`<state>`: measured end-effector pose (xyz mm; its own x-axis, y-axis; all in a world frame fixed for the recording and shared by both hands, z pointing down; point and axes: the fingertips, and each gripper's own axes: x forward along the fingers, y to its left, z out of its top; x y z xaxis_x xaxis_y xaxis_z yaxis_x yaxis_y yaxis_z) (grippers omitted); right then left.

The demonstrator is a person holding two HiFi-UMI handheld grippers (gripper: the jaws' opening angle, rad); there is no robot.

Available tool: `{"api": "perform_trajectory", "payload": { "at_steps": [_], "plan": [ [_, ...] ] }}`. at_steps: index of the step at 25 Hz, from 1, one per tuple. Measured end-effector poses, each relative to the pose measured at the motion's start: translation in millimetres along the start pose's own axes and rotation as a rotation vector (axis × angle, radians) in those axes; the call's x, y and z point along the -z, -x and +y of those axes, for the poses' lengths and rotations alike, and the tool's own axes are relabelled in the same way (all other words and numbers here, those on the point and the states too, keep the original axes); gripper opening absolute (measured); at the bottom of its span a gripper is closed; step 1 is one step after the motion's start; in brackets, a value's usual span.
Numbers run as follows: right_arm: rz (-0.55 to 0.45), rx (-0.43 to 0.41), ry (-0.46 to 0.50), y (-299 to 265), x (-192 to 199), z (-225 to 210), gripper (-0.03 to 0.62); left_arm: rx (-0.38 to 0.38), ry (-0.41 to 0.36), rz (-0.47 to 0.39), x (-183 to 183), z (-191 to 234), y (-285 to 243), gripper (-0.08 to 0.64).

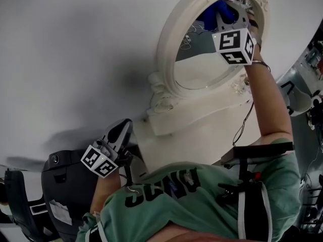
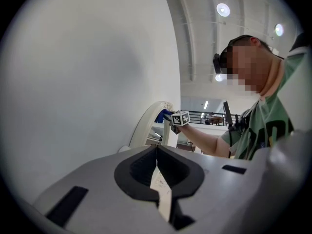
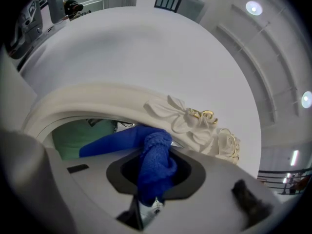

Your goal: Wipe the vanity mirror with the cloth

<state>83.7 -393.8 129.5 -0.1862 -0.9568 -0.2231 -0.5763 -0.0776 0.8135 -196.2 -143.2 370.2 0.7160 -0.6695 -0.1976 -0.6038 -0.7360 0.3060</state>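
The oval vanity mirror in its ornate white frame stands against a white wall. My right gripper is up at the top of the glass, shut on a blue cloth. In the right gripper view the cloth is bunched between the jaws of that gripper and lies against the glass just below the frame's flower carving. My left gripper hangs low on the left, away from the mirror. Its jaws are closed on nothing. From there the mirror and the cloth show far off.
The mirror rests on a white vanity base. A black chair-like object sits at the lower left beside my left gripper. Cables and equipment crowd the right edge. The person's green shirt fills the bottom of the head view.
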Motion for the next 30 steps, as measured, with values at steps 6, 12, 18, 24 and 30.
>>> {"api": "perform_trajectory", "payload": {
  "at_steps": [6, 12, 18, 24, 30],
  "plan": [
    [0.086, -0.11, 0.04, 21, 62, 85, 0.077, 0.025, 0.029, 0.036, 15, -4, -11, 0.012],
    [0.267, -0.305, 0.088, 66, 197, 250, 0.077, 0.02, 0.057, 0.088, 29, -3, -16, 0.012],
    [0.46, -0.487, 0.118, 98, 292, 356, 0.078, -0.004, 0.066, 0.135, 40, -4, -16, 0.012],
    [0.529, -0.562, 0.097, 109, 321, 387, 0.078, -0.016, 0.062, 0.143, 45, -11, -13, 0.012],
    [0.549, -0.662, 0.025, 115, 298, 372, 0.08, -0.01, 0.054, 0.114, 38, -20, -8, 0.012]
  ]
}}
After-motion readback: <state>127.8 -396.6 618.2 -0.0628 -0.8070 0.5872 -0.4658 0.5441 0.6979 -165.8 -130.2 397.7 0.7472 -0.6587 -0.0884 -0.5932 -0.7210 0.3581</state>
